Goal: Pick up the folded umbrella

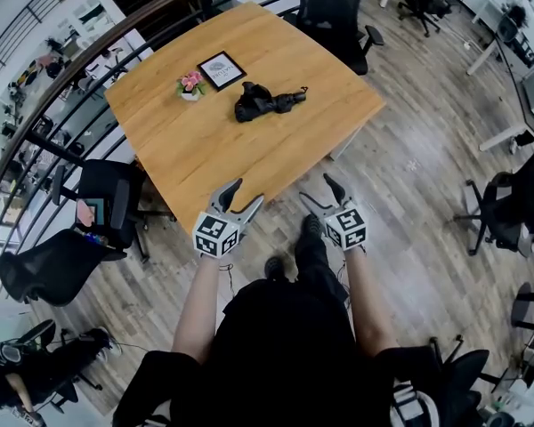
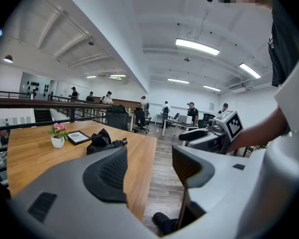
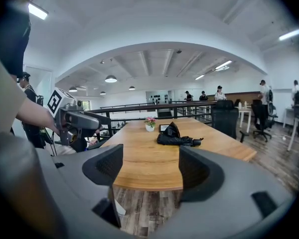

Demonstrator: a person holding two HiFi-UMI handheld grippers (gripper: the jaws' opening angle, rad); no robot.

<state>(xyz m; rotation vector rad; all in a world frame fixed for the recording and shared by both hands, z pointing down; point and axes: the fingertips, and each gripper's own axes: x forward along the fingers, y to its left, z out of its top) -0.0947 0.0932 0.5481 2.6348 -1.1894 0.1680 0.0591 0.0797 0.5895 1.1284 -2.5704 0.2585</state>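
The folded black umbrella lies on the wooden table, past its middle, with its handle pointing right. Both grippers hover off the table's near edge, well short of the umbrella. My left gripper is open and empty, over the table's near edge. My right gripper is open and empty, above the floor beside it. In the left gripper view the umbrella sits far off to the left of the open jaws. In the right gripper view the umbrella lies ahead of the open jaws, slightly right.
A small pot of pink flowers and a framed card stand behind the umbrella. Black office chairs stand at the table's far side and left side. A railing runs along the left. My feet are on the wooden floor.
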